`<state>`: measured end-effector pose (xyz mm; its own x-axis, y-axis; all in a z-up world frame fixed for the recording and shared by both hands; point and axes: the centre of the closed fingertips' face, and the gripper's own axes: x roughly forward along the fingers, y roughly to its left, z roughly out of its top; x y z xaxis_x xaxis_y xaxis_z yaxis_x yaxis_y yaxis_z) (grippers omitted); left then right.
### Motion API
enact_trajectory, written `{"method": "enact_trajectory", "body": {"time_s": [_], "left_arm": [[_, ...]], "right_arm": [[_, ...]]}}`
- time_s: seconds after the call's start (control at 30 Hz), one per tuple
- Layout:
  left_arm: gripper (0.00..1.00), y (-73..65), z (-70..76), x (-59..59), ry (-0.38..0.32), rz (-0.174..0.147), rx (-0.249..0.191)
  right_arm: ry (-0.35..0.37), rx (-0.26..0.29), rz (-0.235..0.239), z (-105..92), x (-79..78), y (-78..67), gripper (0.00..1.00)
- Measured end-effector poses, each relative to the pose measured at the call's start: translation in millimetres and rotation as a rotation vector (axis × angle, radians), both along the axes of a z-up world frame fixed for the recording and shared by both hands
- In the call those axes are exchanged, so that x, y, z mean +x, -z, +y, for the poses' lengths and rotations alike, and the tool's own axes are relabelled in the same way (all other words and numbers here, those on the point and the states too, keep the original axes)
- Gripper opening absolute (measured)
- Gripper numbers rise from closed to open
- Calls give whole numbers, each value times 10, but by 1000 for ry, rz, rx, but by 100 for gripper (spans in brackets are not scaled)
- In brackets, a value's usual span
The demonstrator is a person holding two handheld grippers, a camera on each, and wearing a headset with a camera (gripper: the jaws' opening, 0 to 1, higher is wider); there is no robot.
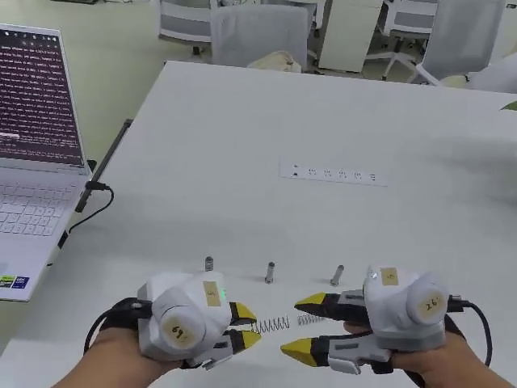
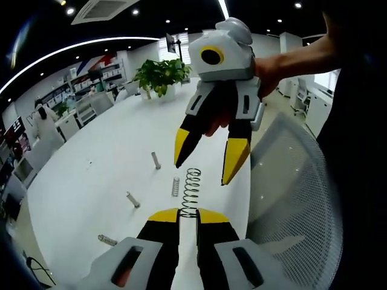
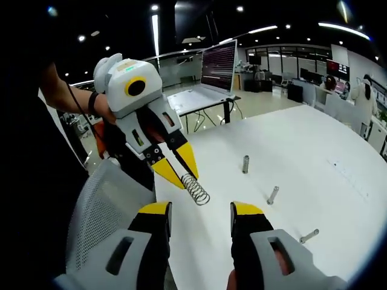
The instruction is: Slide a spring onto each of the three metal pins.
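Spring in left gripper, seemingly over table edge

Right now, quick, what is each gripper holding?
Left gripper: shut on the spring.
Right gripper: open, holding nothing.

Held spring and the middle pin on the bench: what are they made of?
Spring: thin wire, probably bare steel; silvery grey coils with open gaps between them. Middle pin: solid metal, likely steel; dull grey with a faint sheen along its side. Alloy or plating cannot be told from these views.
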<state>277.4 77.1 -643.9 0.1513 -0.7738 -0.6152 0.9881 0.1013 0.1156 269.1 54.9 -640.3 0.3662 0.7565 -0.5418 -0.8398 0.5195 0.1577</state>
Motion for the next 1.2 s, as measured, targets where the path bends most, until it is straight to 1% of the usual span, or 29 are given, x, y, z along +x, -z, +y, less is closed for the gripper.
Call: {"method": "enact_trajectory", "body": {"time_s": [0.07, 0.23, 0.37, 0.57, 0.73, 0.93, 1.07, 1.2], "left_arm": [[2, -12, -12, -6, 5, -2, -1], [2, -48, -38, -44, 30, -10, 2], [2, -31, -38, -74, 53, -15, 16], [2, -22, -28, -94, 71, -19, 28], [2, -5, -33, -106, 81, -22, 36], [2, 13, -88, -97, 79, -15, 25], [2, 15, -156, -95, 73, -5, 6], [2, 17, -217, -112, 74, 6, -8]], "right_arm": [[-9, 6, 0, 11, -6, -2, 34], [-48, 24, -18, 62, -35, -21, 23], [-71, 43, -31, 89, -53, -54, 11], [-103, 34, -16, 96, -109, -30, 9], [-113, 31, -13, 113, -127, -54, 9], [-138, -12, -40, 137, -106, -161, 9], [-149, -23, -57, 172, -82, -245, 9], [-165, -48, -72, 205, -68, -275, 9]]}}
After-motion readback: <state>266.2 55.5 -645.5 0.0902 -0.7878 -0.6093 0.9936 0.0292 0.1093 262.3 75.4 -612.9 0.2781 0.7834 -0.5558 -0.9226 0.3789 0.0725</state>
